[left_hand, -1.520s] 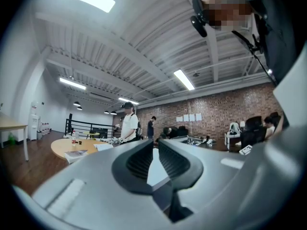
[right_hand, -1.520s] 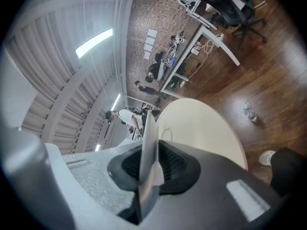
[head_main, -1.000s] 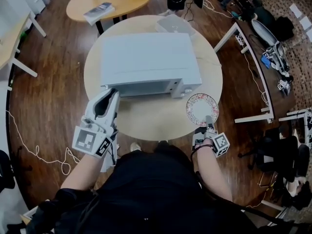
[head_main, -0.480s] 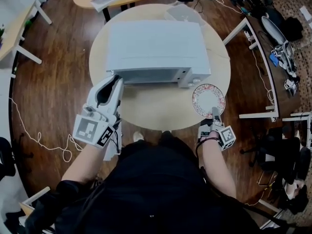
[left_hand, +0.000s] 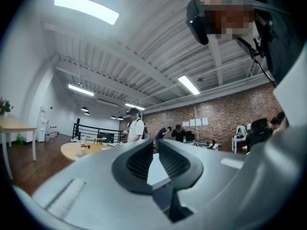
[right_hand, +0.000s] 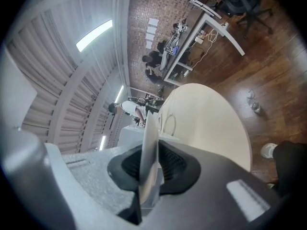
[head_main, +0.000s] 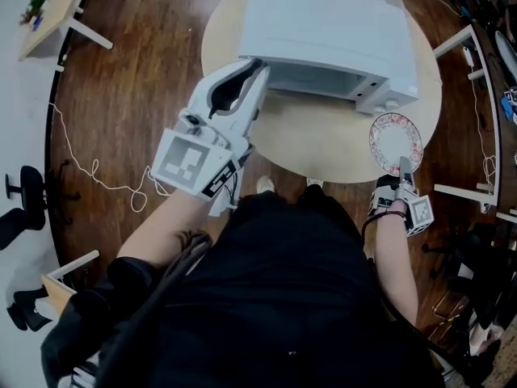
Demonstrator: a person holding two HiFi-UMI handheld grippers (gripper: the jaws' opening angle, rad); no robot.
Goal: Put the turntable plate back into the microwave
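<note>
The white microwave (head_main: pixel 323 27) stands on the round pale table (head_main: pixel 323 140). My left gripper (head_main: pixel 257 67) hovers at the microwave's front left corner. In the left gripper view its jaws (left_hand: pixel 154 159) stand a narrow gap apart with a white surface showing in the gap; whether the pads press on it is unclear. The turntable plate (head_main: pixel 394 140), white with a red patterned rim, lies level over the table's right edge. My right gripper (head_main: pixel 401 166) is shut on its near rim. In the right gripper view the plate (right_hand: pixel 149 152) is edge-on between the pads.
A black office chair (head_main: pixel 20 208) and a loose white cable (head_main: pixel 89 168) are on the wood floor at the left. A white-legged desk (head_main: pixel 472 47) stands at the right. Several people (left_hand: pixel 135 126) stand far across the room.
The head view has swung, so the microwave now sits higher and further right. My left gripper looks larger and higher at the same corner. The right gripper still holds the plate.
</note>
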